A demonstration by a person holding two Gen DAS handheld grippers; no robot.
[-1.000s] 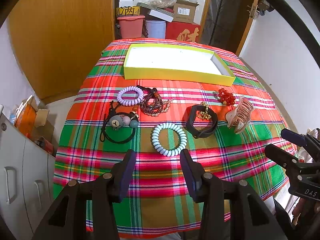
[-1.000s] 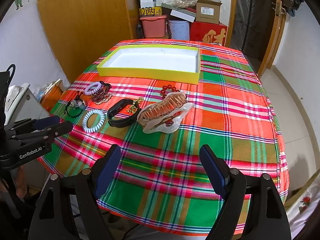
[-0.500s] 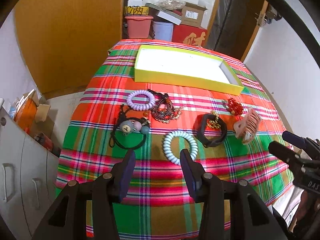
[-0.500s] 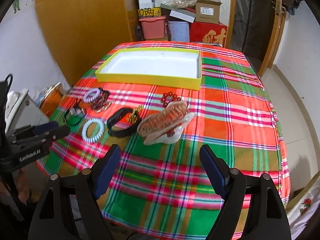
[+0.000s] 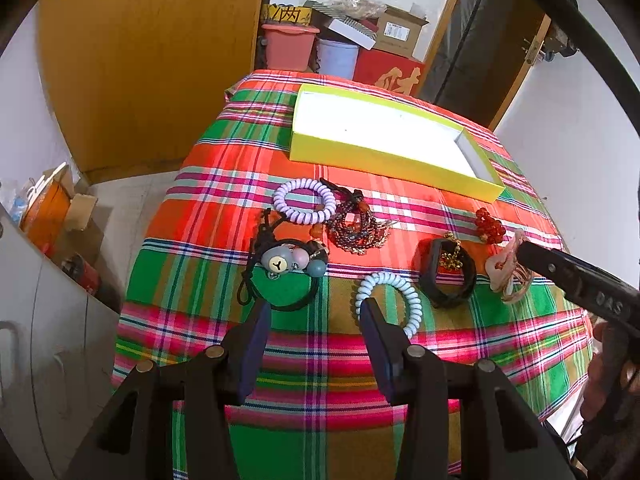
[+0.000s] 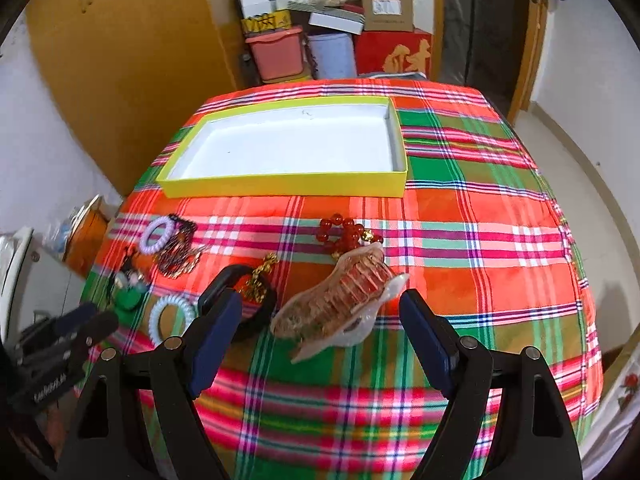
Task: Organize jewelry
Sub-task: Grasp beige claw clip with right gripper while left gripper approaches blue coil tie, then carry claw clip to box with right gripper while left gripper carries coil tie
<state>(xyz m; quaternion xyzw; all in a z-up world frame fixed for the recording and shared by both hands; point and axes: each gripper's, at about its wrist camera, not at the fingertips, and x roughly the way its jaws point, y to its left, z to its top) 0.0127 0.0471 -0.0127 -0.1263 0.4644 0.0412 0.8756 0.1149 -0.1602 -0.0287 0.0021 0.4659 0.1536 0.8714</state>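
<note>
Right wrist view: the right gripper [image 6: 320, 326] is released, jaws spread wide, fingers set to either side of the hair claw [image 6: 338, 306] and not yet touching it. The claw lies on its side on the plaid cloth [image 6: 480, 264], well short of the yellow tray [image 6: 288, 188], which holds nothing. Red beads [image 6: 344, 234] touch the claw's far end; a black band [image 6: 236, 304] with a gold chain [image 6: 260, 280] lies just beside the claw's left.

Left wrist view: the left gripper [image 5: 316, 330] is also released and holds nothing. It hangs over the near edge of the cloth, its right finger over the blue coil tie [image 5: 390, 300]. A black elastic with charms [image 5: 286, 270] lies to the tie's left; a lilac coil tie [image 5: 304, 200] and a dark bead tangle [image 5: 356, 228] lie between the ties and the tray.

Assessment: the step in hand appears to be the pick-up of the claw, the first item for the tray. Recommended practice: lower until the pads bracket the claw's body across its narrow width, clear of the teeth; close squarely, since the curved shell may slip or roll. The left finger should stay clear of the band. Lift straight up so the beads are not dragged, then carry over the tray's near wall before releasing.
</note>
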